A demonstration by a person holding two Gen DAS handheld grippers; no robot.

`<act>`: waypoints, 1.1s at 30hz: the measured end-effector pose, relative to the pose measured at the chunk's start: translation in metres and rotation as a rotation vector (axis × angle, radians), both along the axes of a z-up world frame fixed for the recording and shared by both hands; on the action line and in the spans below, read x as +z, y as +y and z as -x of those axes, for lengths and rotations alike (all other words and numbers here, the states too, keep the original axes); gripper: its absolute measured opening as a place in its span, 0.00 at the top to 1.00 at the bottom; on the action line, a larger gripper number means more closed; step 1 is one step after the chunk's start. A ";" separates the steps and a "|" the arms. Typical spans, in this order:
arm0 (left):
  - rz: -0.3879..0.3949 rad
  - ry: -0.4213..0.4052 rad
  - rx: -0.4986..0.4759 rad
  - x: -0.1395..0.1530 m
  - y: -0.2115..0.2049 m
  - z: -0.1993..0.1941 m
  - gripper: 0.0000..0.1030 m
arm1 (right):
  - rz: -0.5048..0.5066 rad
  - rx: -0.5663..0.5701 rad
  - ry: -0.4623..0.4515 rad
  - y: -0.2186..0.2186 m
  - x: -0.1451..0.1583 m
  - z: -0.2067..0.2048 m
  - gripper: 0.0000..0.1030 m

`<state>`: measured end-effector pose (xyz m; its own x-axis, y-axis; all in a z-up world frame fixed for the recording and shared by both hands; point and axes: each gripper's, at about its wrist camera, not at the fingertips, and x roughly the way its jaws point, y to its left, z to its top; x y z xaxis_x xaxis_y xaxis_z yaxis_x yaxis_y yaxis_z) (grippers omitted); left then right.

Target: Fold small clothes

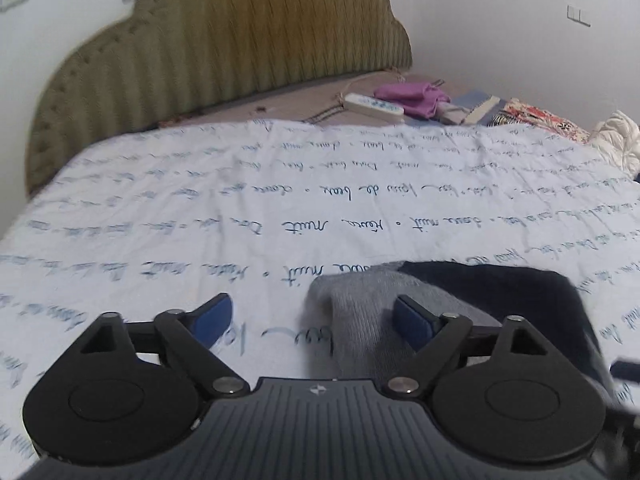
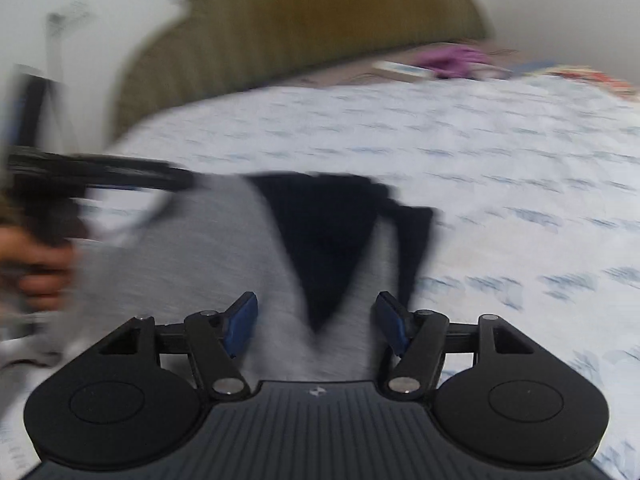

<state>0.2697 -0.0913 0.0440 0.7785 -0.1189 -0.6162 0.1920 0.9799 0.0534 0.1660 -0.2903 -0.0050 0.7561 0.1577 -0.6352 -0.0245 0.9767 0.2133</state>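
A small grey and dark navy garment point(image 1: 452, 300) lies folded on the white bedsheet with blue handwriting print point(image 1: 280, 184). My left gripper point(image 1: 312, 320) stands open above the sheet; its right blue pad point(image 1: 412, 322) hangs over the grey cloth without pressing it. In the blurred right wrist view the same garment point(image 2: 248, 248) lies spread in front, grey with a navy triangle point(image 2: 328, 236). My right gripper point(image 2: 316, 320) is open above it, nothing pinched. The other gripper and a hand point(image 2: 36, 256) show at the left edge.
A padded olive headboard point(image 1: 224, 48) stands at the far end of the bed. Near it lie a white power strip point(image 1: 374, 106), a purple cloth point(image 1: 412, 96) and patterned fabrics point(image 1: 536, 116). A white bundle point(image 1: 618, 140) sits at the right edge.
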 end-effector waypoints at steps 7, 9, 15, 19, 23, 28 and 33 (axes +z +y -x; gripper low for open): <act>0.015 0.045 0.041 -0.008 0.005 0.075 0.07 | -0.081 0.013 -0.111 0.017 0.017 0.049 0.30; 0.031 0.073 0.052 -0.015 0.006 0.090 0.07 | -0.029 -0.004 -0.032 0.027 0.002 0.045 0.28; -0.014 0.087 0.060 -0.034 0.003 0.124 0.07 | 0.026 -0.082 0.013 0.037 -0.007 0.059 0.12; -0.029 0.078 0.066 -0.040 0.002 0.138 0.06 | 0.092 -0.101 0.043 0.046 -0.015 0.061 0.06; -0.045 0.062 0.071 -0.041 0.001 0.148 0.06 | 0.074 -0.127 0.019 0.043 -0.013 0.073 0.06; -0.020 0.072 0.084 -0.040 0.005 0.154 0.06 | 0.087 -0.142 0.033 0.044 -0.014 0.080 0.06; 0.000 0.084 0.101 -0.041 0.010 0.164 0.06 | 0.075 -0.140 0.036 0.045 -0.016 0.088 0.06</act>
